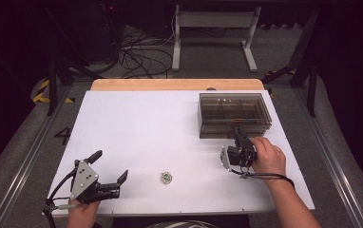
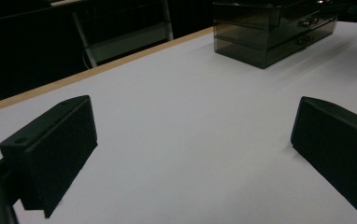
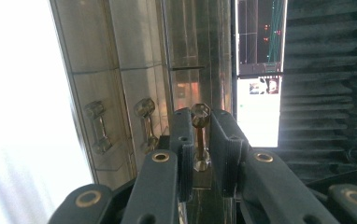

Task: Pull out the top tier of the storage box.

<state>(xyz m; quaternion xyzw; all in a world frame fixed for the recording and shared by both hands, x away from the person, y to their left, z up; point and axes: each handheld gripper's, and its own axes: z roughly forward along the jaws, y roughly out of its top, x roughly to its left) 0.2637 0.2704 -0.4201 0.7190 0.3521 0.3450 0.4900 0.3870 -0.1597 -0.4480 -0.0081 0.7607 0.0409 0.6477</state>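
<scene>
Drawer box (image 1: 234,115): right gripper (image 1: 239,137) jaws clamp its handle (image 3: 200,135); left gripper (image 1: 110,171) jaws wide.

Lab or test studio. White table (image 1: 137,123) with wood edge, on dark carpeted floor (image 1: 18,156). Hazard tape (image 1: 41,91), loose cables (image 1: 139,52), white metal stand (image 1: 213,21) behind. Walls black.

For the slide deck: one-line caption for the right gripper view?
Right gripper closed on a brass drawer handle of the smoked acrylic drawer box.
</scene>
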